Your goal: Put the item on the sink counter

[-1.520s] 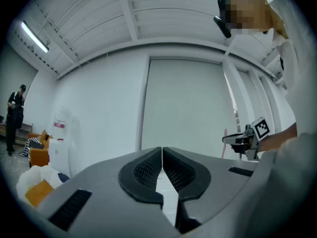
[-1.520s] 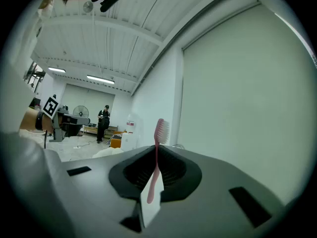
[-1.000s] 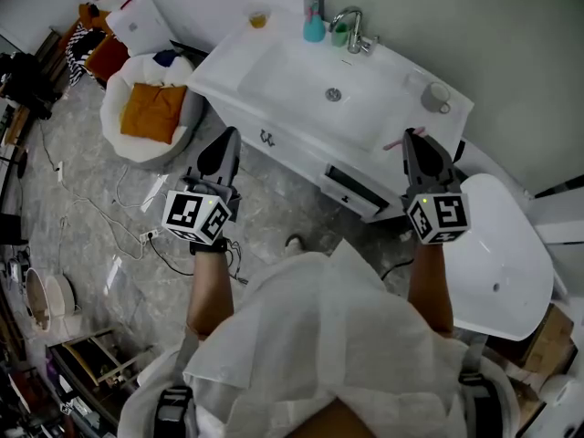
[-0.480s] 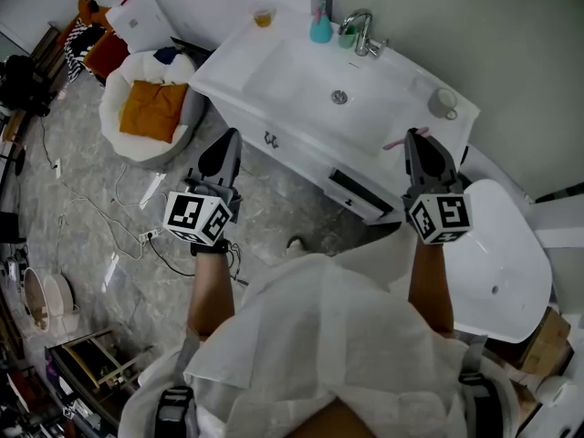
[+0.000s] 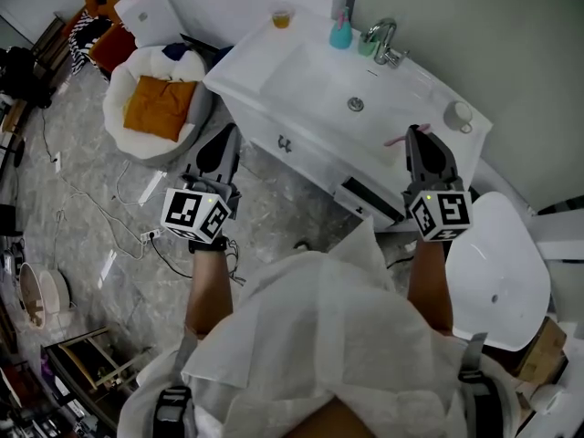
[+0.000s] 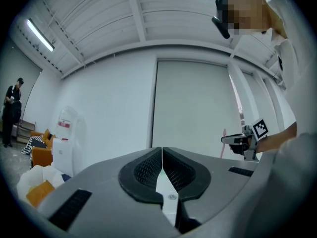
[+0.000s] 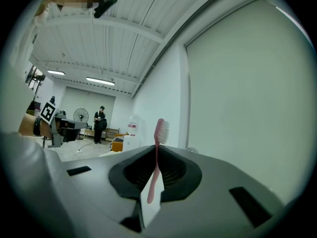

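Your right gripper (image 7: 156, 176) clamps a slim pink plastic toothbrush (image 7: 157, 155) near the white sink counter (image 5: 248, 64); your left gripper (image 6: 162, 168) hangs clenched, empty.

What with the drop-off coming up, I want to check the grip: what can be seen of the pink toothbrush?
The pink toothbrush is slim and plastic-looking, with pale bristles on its head. The right gripper is shut on its handle, which crosses the jaws with the head sticking out past them. In the head view it pokes out leftward from the jaws, over the white sink counter; only the gripper touches it.
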Available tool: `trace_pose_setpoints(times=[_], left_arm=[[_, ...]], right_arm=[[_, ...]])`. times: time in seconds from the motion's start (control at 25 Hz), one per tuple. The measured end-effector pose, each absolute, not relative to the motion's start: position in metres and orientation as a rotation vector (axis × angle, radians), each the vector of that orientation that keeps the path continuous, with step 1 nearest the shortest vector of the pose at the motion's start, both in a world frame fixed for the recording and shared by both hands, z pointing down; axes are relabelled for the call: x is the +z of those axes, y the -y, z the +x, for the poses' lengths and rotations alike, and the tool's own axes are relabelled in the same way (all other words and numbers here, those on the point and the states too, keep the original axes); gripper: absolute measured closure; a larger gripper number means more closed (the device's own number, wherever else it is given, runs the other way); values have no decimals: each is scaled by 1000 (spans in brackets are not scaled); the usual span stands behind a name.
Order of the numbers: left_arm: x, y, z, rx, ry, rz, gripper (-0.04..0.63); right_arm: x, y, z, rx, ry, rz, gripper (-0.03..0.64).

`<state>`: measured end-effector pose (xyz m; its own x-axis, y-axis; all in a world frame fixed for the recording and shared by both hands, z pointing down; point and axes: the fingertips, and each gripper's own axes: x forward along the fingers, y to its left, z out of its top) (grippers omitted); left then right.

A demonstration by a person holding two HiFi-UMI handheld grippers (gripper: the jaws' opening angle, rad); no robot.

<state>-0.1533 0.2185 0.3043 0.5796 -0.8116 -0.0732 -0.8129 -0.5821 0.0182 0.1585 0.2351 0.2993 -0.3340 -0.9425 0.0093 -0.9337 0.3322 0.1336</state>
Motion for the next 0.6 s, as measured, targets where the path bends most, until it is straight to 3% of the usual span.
trace_pose_setpoints(times=[0.6], left_arm=[[320, -157, -172, 88, -1443, -2791, 577]], right_arm=[[319, -155, 129, -120, 2515, 1698, 598]])
